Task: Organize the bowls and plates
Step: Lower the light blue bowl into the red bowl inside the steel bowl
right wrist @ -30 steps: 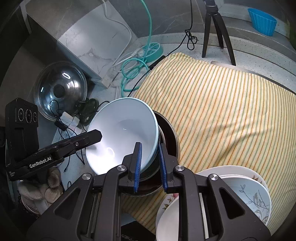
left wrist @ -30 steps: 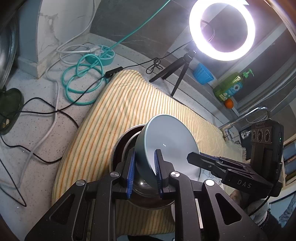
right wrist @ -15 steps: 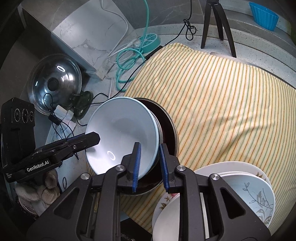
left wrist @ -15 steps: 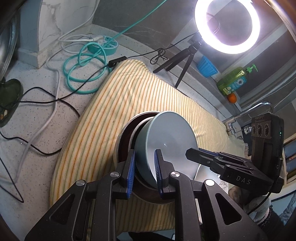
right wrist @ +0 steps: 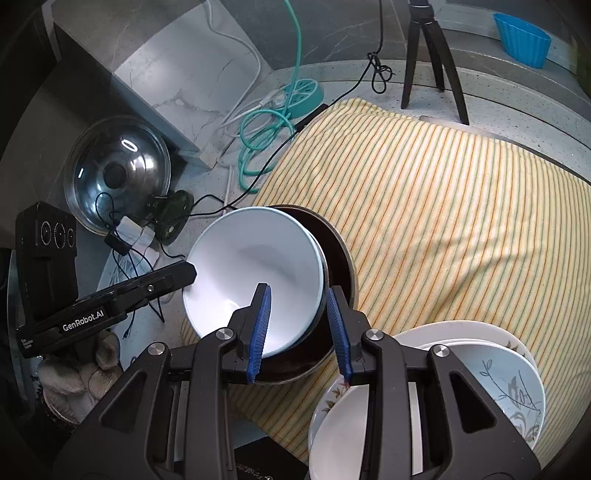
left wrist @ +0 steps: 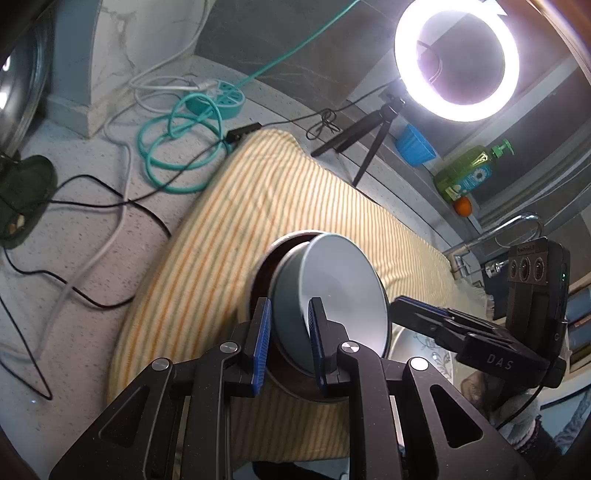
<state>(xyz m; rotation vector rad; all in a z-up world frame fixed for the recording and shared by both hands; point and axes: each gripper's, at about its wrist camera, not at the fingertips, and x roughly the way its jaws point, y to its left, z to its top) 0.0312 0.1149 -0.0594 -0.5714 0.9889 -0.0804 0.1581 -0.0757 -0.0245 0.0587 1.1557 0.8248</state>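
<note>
A light blue bowl (left wrist: 343, 288) (right wrist: 255, 266) leans tilted inside a dark brown bowl (left wrist: 266, 266) (right wrist: 338, 258) on the striped cloth (right wrist: 443, 203). My left gripper (left wrist: 290, 306) is shut on the blue bowl's near rim; in the right wrist view it (right wrist: 186, 271) reaches that rim from the left. My right gripper (right wrist: 297, 288) straddles the opposite rim. Its jaws are opening and the blue pads stand clear of the bowl wall. From the left wrist view the right gripper (left wrist: 402, 304) sits at the bowl's right edge.
A stack of white floral plates (right wrist: 480, 369) lies right of the bowls. A ring light (left wrist: 456, 62) on a tripod, a teal cable coil (left wrist: 177, 155), a glass lid (right wrist: 118, 173), a blue cup (right wrist: 522, 35) and a soap bottle (left wrist: 469, 173) ring the cloth.
The right gripper's jaws have spread apart and come off the blue bowl's rim. The left gripper keeps its hold. The bowl has settled lower into the dark bowl.
</note>
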